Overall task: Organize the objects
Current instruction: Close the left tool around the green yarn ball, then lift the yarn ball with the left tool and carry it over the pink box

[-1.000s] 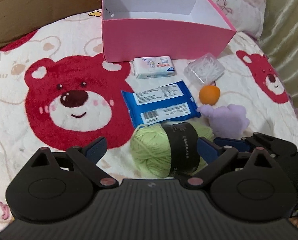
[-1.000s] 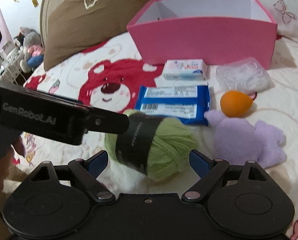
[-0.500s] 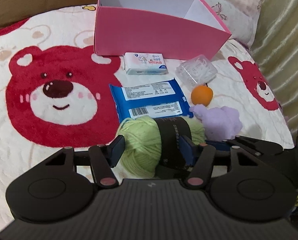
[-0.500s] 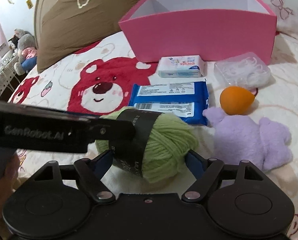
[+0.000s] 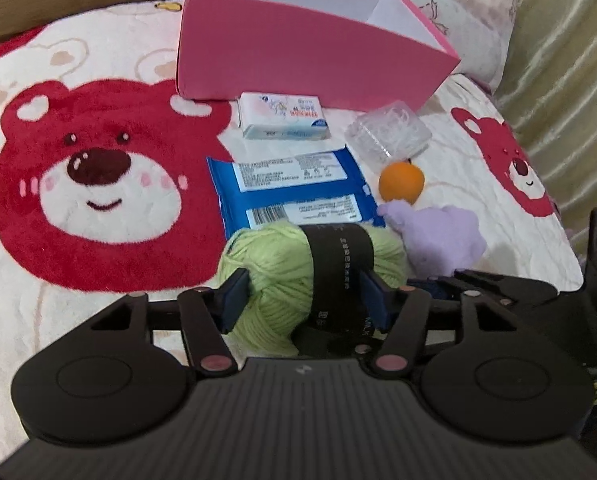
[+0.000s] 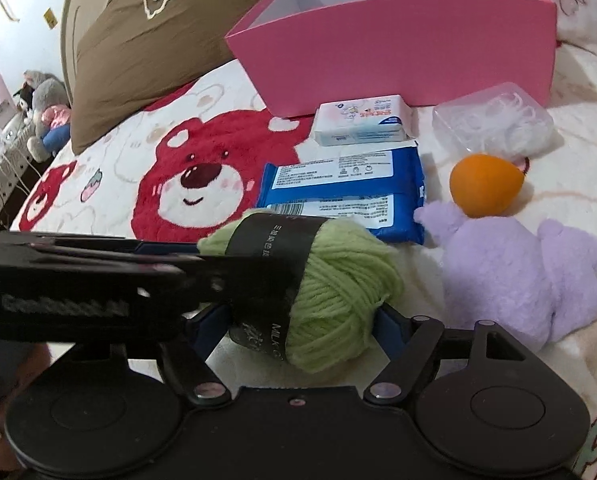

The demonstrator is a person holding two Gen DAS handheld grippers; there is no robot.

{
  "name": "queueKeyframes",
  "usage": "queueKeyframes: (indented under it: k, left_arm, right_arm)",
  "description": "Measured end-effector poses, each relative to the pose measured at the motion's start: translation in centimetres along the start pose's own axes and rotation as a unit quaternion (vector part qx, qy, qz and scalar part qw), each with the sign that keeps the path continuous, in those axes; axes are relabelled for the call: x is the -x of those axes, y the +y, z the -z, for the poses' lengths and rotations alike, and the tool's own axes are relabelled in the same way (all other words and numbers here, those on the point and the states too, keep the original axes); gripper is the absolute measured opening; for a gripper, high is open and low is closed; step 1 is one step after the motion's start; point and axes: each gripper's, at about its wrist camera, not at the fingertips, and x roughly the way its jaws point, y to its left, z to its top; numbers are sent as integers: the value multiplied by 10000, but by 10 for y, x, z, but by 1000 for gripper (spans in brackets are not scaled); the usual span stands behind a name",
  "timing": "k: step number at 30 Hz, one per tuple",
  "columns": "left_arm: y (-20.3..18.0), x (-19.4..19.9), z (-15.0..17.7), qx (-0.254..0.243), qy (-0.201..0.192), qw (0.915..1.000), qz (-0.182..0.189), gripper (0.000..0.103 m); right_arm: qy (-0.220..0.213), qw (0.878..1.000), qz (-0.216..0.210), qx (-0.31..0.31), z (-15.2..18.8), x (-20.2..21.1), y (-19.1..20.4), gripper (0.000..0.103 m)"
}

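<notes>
A green yarn ball [image 5: 282, 276] with a black band lies on the bear-print bedspread. My left gripper [image 5: 304, 300] is shut on it, pads pressed into both sides. My right gripper [image 6: 298, 330] is also closed around the same yarn ball [image 6: 338, 300], with the left gripper's body crossing in front. Beyond lie a blue wipes pack [image 5: 294, 188], a white tissue pack [image 5: 284, 116], a clear plastic box [image 5: 388, 132], an orange sponge [image 5: 401, 182] and a purple plush [image 5: 438, 236]. An open pink box [image 5: 298, 52] stands behind them, nothing visible inside it.
A brown pillow [image 6: 146, 40] leans at the back left. A pale pillow [image 5: 466, 12] lies behind the pink box, and a gold curtain [image 5: 566, 40] hangs on the right. Soft toys [image 6: 46, 116] sit past the bed's left edge.
Both grippers moved forward around the yarn ball and closed their fingers onto it; a second ago both were open behind it.
</notes>
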Motion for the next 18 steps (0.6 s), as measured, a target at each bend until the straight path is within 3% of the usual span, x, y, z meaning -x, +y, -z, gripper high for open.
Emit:
queueKeyframes:
  k: [18]
  left_arm:
    - [1, 13, 0, 246, 131, 9993, 247, 57]
  right_arm:
    - [9, 9998, -17, 189, 1, 5, 8, 83]
